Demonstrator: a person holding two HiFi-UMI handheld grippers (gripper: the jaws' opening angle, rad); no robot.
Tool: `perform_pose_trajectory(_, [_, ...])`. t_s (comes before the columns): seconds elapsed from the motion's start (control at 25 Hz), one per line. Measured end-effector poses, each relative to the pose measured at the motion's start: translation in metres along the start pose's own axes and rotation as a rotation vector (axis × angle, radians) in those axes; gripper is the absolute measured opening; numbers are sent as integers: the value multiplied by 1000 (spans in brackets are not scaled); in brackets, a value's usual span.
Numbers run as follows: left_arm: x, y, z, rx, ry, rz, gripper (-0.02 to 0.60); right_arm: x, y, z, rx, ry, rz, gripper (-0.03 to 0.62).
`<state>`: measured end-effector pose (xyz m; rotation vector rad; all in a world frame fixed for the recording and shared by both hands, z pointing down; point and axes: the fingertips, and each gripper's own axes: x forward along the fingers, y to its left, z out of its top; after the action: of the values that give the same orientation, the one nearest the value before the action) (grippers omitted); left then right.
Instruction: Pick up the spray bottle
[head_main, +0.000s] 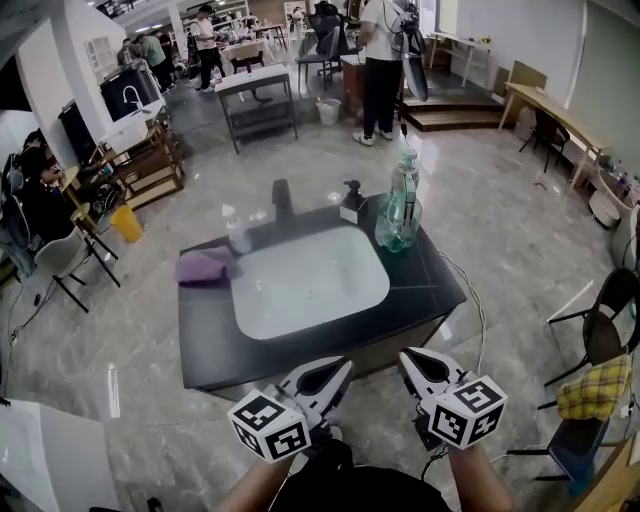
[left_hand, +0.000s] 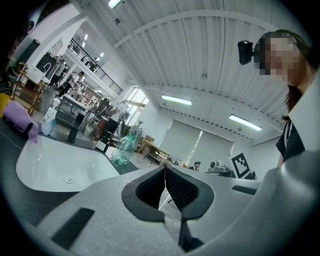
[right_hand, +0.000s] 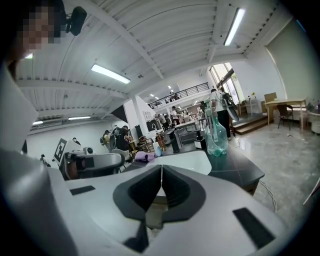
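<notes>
Head view puts the left tongs (head_main: 343, 366) and the right tongs (head_main: 408, 356) at the near edge of the picture. Both are pinched together with nothing between them, short of the black table (head_main: 210, 350). Each gripper view shows the same: pads meeting at the tip, empty.

Past them lies the white sink (head_main: 310, 285), sunk in the middle of the table. A purple cloth (head_main: 205, 266) lies at its left and a small white bottle (head_main: 237, 232) stands just behind that. The spray bottle (head_main: 400, 205), tall, clear and green, stands upright at the far right corner of the table, well apart from both tongs. A dark pump dispenser (head_main: 352, 203) stands just beside it on the left, and a black faucet (head_main: 282, 197) further left.

The first risk I judge is arriving with the tongs closed: shut tips would push the bottle rather than take it. It looks tall for its base and mostly empty, so a nudge could tip it toward the dispenser or off the back of the table. Its round, smooth wall could also slip or twist out of a grip taken too high or off centre. An approach from the left may strike the dispenser. The small white bottle could be taken for the target by mistake.
</notes>
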<state>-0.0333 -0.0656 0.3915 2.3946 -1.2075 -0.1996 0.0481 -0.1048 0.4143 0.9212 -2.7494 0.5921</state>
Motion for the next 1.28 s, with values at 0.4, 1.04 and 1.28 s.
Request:
perform_pose_trajectory(0.4, [7,37,20,-14,1,-10,6,35,-4,14,5,8,-21,8])
perform_pose_trajectory(1.04, [22,98,37,-13,46,-61,6,100,-12,33,-2,5,-57,8])
perform_pose_trajectory(1.28, [26,117,42,8,76,-95,6,126,-9,41,-14,6,-74,8])
